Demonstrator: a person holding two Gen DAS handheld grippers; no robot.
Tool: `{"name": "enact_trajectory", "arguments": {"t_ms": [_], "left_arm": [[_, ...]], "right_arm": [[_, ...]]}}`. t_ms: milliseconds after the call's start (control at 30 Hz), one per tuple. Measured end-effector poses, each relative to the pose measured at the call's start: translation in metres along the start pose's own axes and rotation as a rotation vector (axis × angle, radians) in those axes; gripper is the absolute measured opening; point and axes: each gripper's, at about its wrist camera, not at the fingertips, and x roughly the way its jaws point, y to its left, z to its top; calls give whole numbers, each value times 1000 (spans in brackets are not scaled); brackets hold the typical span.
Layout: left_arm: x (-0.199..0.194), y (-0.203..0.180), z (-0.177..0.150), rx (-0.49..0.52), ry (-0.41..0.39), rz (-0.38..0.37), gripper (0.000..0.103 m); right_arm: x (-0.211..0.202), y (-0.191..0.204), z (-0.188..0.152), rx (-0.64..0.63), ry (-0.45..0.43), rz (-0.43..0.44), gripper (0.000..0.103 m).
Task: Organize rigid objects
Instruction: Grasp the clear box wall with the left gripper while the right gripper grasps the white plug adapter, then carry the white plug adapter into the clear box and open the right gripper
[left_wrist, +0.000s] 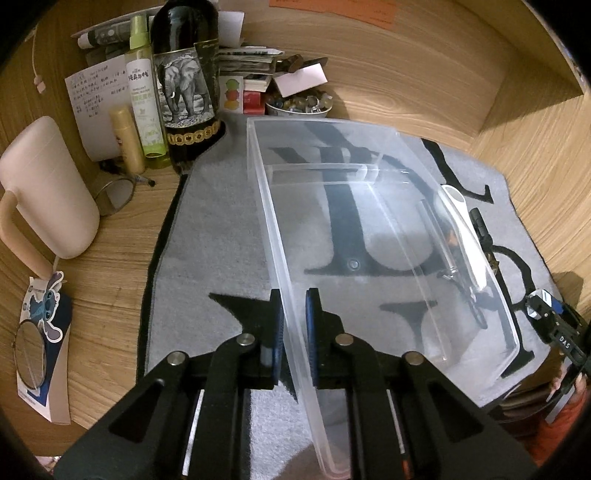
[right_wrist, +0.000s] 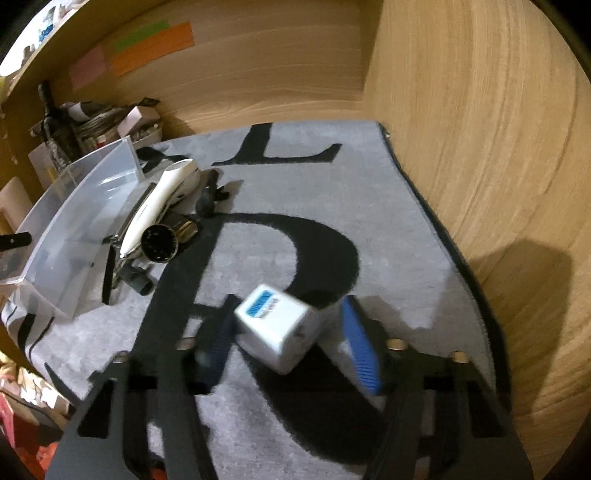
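A clear plastic bin (left_wrist: 369, 229) lies on a grey mat with black letters. My left gripper (left_wrist: 294, 328) is shut on the bin's near wall, one finger on each side. In the right wrist view the bin (right_wrist: 70, 221) is at the left, with a white oblong device (right_wrist: 159, 206), a black round-ended cylinder (right_wrist: 160, 243) and other dark items piled at its right side. My right gripper (right_wrist: 288, 339) is open around a white cube charger with a blue label (right_wrist: 275, 328), which sits tilted between the fingers, touching the left one only.
Back left on the wooden desk stand a dark elephant-label bottle (left_wrist: 184, 85), a green spray bottle (left_wrist: 142, 92), a pink jug (left_wrist: 48, 188), papers and a small bowl (left_wrist: 299, 105). Wooden walls (right_wrist: 480, 147) close the back and right. The mat (right_wrist: 332, 177) is bare at the right.
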Motion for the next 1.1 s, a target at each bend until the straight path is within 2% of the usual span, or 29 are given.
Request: {"name": "enact_trajectory", "arguments": {"t_ms": [233, 600, 1100], "left_arm": [[0, 0, 1, 9, -1, 1, 11], [0, 0, -1, 17, -16, -11, 12], [1, 1, 0, 16, -14, -34, 12]], "right_arm": [[-2, 12, 9, -24, -30, 27, 42], [-19, 65, 61, -119, -187, 115, 42], [-24, 160, 121, -248, -298, 320, 42]]}}
